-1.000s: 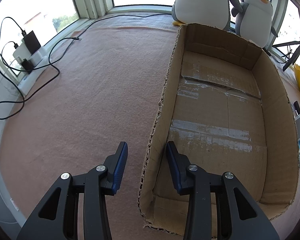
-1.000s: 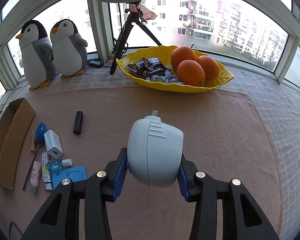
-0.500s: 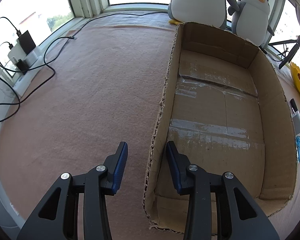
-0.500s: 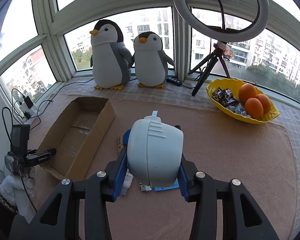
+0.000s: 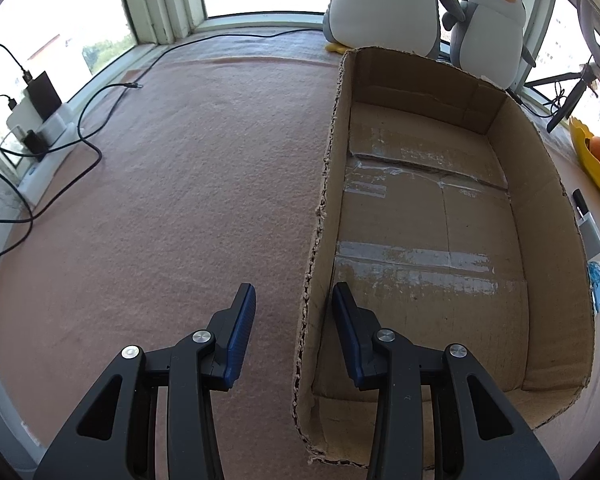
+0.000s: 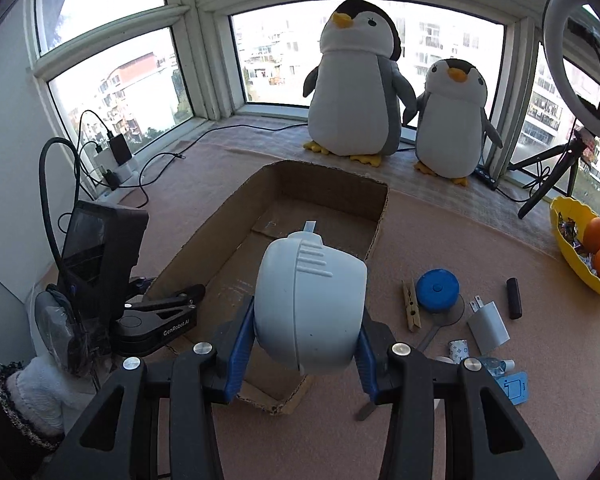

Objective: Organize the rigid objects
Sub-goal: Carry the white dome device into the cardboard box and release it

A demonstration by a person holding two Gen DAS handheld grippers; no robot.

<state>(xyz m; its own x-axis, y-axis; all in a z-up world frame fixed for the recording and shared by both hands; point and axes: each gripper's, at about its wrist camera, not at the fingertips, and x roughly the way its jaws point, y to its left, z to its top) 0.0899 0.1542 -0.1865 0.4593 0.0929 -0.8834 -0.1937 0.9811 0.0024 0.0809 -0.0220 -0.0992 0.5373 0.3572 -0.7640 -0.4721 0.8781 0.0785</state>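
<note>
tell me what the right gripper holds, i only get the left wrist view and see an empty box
Observer: The right gripper is shut on a white rounded plastic device.
Operator: is it over the box
Observer: From the right wrist it shows in front of the cardboard box, at its near end; I cannot tell its height above it.
Operator: what else waits
Observer: A wooden clothespin and a blue round case lie beside the box.
</note>
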